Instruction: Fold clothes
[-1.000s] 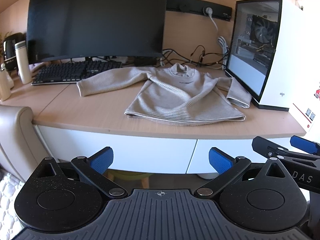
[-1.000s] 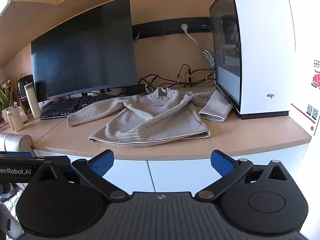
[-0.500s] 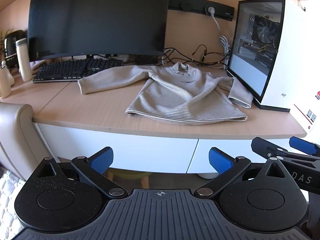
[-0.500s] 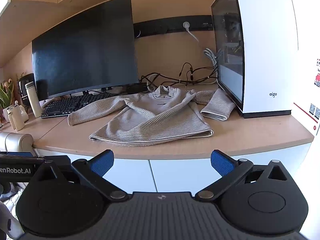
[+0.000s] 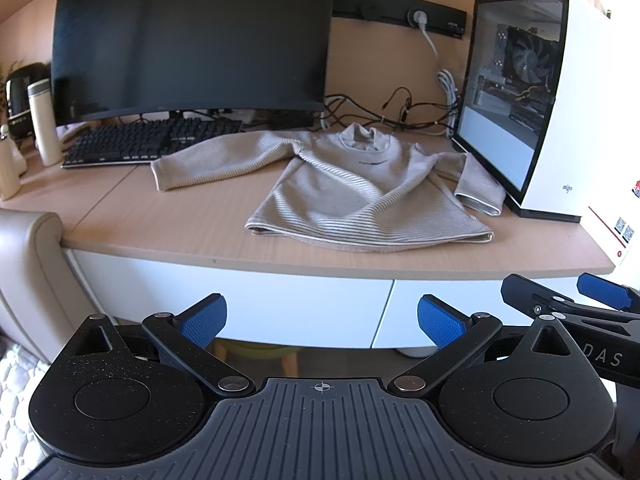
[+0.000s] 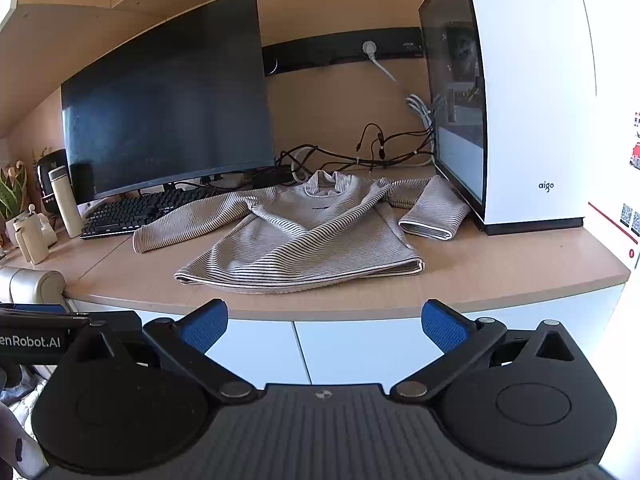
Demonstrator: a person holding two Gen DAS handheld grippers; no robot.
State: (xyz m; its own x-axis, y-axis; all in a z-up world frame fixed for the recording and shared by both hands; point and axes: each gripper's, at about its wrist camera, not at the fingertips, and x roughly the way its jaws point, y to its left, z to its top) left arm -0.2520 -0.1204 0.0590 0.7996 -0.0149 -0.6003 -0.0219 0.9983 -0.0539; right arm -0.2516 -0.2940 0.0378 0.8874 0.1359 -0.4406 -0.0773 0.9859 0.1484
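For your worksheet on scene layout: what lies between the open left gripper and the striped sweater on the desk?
Left wrist view: between the left gripper and the sweater lie only a bare strip of desk and its white drawer front.

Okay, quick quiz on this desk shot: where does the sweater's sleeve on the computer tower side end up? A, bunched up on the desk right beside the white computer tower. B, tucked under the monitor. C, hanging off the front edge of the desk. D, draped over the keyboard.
A: the sleeve of the sweater lies doubled back on the desk beside the white computer tower.
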